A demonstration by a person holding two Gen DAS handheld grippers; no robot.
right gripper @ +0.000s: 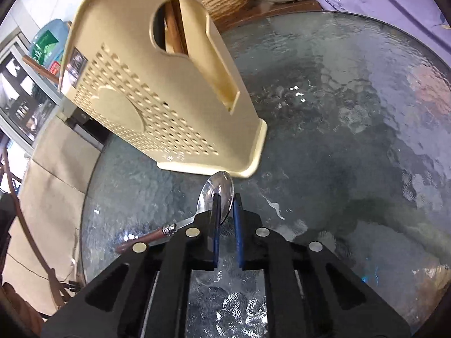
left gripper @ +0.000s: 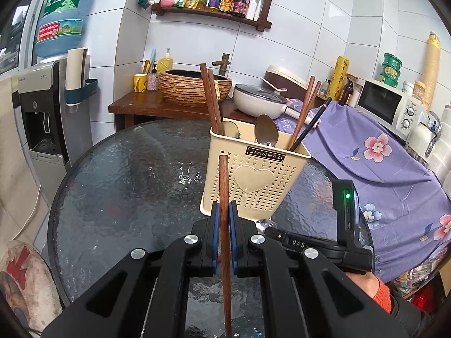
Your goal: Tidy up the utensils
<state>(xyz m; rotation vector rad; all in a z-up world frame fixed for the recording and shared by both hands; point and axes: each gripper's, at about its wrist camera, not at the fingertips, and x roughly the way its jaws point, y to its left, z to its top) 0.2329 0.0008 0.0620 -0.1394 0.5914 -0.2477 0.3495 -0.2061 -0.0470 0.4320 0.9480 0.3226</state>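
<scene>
One round glass table point(left gripper: 118, 186) | tiled wall point(left gripper: 296, 45) | wooden shelf point(left gripper: 211, 14)

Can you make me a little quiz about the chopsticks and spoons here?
1. True or false: the left gripper is pinching a brown chopstick.
2. Which shape is moulded on the front of the cream holder? A star, B heart, C circle.
3. Fill the gap: the right gripper is closed on the bowl of a ____ lying on the glass table.

Key: 1 true. 2 B. 3 spoon.
</scene>
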